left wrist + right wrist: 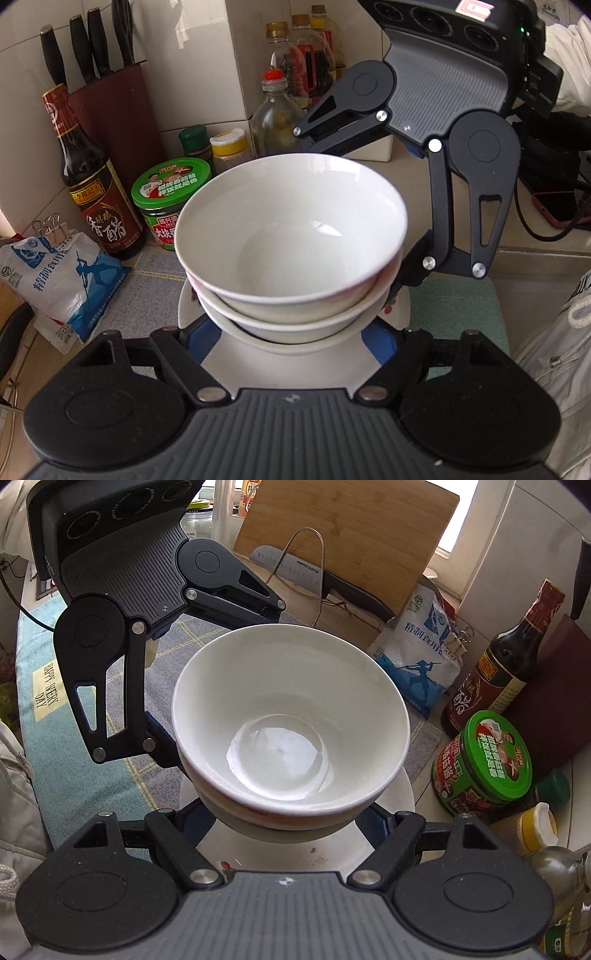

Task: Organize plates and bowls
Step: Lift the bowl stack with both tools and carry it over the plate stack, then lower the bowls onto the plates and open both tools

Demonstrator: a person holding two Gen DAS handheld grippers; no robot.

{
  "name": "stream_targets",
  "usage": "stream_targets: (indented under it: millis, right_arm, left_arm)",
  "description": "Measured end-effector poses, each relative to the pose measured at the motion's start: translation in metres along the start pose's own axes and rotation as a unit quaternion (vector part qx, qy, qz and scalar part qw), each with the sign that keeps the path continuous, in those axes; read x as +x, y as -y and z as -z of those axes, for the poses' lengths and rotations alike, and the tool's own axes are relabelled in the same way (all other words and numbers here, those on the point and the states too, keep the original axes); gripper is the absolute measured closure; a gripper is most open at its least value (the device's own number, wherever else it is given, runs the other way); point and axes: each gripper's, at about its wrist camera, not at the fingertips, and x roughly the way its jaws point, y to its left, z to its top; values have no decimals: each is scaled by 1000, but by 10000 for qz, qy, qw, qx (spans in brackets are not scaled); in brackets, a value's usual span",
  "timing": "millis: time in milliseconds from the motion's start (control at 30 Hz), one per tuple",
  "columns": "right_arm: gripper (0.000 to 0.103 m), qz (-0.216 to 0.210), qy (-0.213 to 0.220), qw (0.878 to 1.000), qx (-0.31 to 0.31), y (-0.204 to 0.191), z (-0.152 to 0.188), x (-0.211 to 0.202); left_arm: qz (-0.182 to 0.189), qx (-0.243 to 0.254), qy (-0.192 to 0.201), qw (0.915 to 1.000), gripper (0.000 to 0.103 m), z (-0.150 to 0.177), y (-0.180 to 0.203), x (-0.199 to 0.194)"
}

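While both grippers reach in from opposite sides, the stack of bowls (pixel 291 243) sits on a white plate (pixel 295 365) near the middle of the checked cloth (pixel 147 273) that covers the counter. Three white bowls can be counted in the left wrist view, nested one inside another; in the right wrist view only two rims are clear. One plate shows beneath them.

The left gripper (pixel 291 343) has its fingers spread wide on either side of the stack's base, above the plate; whether the pads touch the bowls is hidden by the bowls themselves. The right gripper (pixel 291 827) is spread the same way around the stack from the other side, contact likewise hidden.

Room is tight toward the back edge: a green-lidded jar (pixel 171 201), a dark vinegar bottle (pixel 94 184) and a salt bag (pixel 55 280) stand near the plate, with two small spice jars (pixel 214 146), a clear bottle (pixel 275 114) and a knife block (pixel 110 107) behind. Against the far wall leans a cutting board (pixel 351 542) with one knife (pixel 317 578) in front of it. More open cloth lies on the teal side (pixel 454 310).
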Motion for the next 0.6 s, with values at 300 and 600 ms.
stream_targets:
  millis: [300,600]
  right_arm:
    - [18,-68,-95,9999,123,14,9,14]
    - [18,-139,-142,9995,238,19,13,19]
  left_arm:
    - [56,-62,-109,9999,21,-2,-9,18]
    - [145,-173,-170,9996,21,-1,-12,25]
